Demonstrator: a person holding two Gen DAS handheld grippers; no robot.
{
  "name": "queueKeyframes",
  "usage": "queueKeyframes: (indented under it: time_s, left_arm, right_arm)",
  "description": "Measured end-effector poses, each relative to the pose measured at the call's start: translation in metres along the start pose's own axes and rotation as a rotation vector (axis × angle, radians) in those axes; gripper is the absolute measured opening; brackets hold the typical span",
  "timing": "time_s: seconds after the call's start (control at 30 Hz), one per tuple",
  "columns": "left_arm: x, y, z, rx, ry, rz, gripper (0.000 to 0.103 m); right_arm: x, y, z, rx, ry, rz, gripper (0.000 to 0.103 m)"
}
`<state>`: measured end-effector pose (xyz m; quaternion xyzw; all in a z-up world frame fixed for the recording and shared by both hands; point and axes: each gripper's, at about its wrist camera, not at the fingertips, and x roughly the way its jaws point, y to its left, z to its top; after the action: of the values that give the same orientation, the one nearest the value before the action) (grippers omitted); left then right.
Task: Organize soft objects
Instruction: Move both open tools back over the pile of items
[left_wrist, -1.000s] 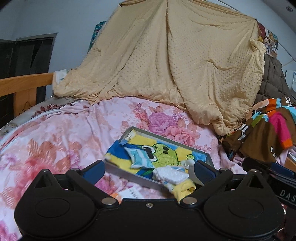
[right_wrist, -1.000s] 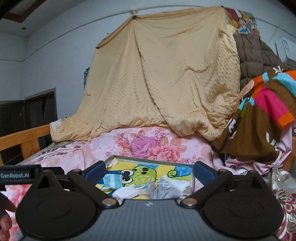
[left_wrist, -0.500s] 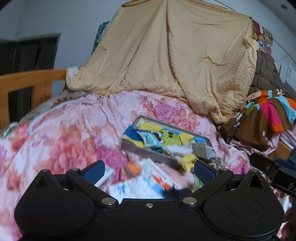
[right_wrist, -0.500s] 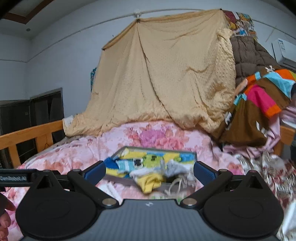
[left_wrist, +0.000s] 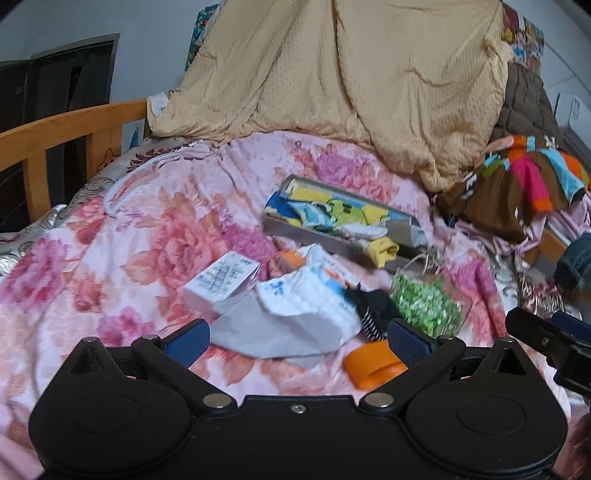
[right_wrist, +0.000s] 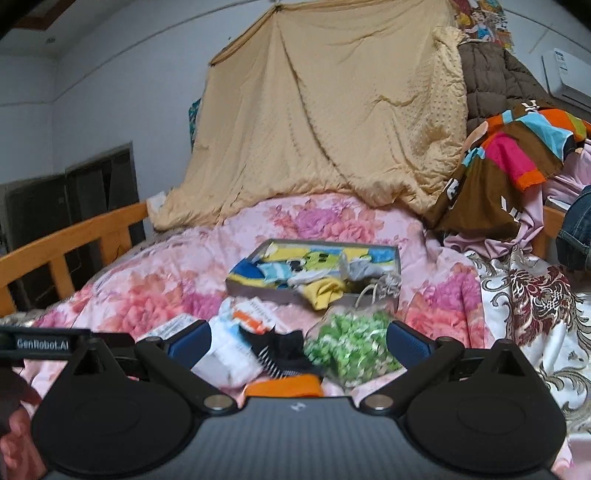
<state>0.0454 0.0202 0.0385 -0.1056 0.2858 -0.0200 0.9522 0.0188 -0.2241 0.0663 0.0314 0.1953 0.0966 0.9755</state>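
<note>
Left wrist view shows the left gripper (left_wrist: 297, 338) spread wide and empty above a floral quilt (left_wrist: 122, 236), with a crumpled white cloth (left_wrist: 295, 314) lying just ahead, between its fingers. A black striped sock (left_wrist: 373, 314) sits at the cloth's right edge, its long axis running from near the right finger away toward the tray (left_wrist: 332, 242); blur makes the toe end hard to tell. Farther off, the grey tray holds small socks, and a yellow sock (left_wrist: 386, 253) droops over its near wall. A white box (left_wrist: 221, 282) lies left of the cloth, a green patterned bag (left_wrist: 424, 301) right of the sock, and an orange band (left_wrist: 373, 363) near the right finger. From the right wrist, the right gripper (right_wrist: 297, 341) is likewise spread and empty, the sock and bag just beyond its fingers. A hanging tan blanket (right_wrist: 332, 122) backs the bed.
</note>
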Motion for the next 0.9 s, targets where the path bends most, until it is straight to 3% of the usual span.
queueKeyframes:
  time_s: [0.27,0.4,0.5,0.73,0.9]
  left_arm:
    - [-0.004,0.022,0.036,0.114,0.156,0.006,0.102]
    - [0.007,0.033,0.052,0.102,0.189,-0.025,0.102]
    - [0.021,0.043,0.055,0.057,0.212,-0.021,0.102]
    - [0.074,0.045,0.050,0.049,0.303,-0.012,0.102]
    - [0.110,0.040,0.048,0.096,0.302,-0.038,0.102]
  right_arm:
    - [0.001,0.028,0.030,0.079,0.155,0.045,0.103]
    - [0.028,0.034,0.046,0.142,0.260,0.103,0.103]
    - [0.054,0.031,0.050,0.146,0.289,0.107,0.103]
    - [0.126,0.024,0.040,-0.042,0.447,0.198,0.103]
    - [0.161,0.011,0.028,-0.041,0.503,0.193,0.103]
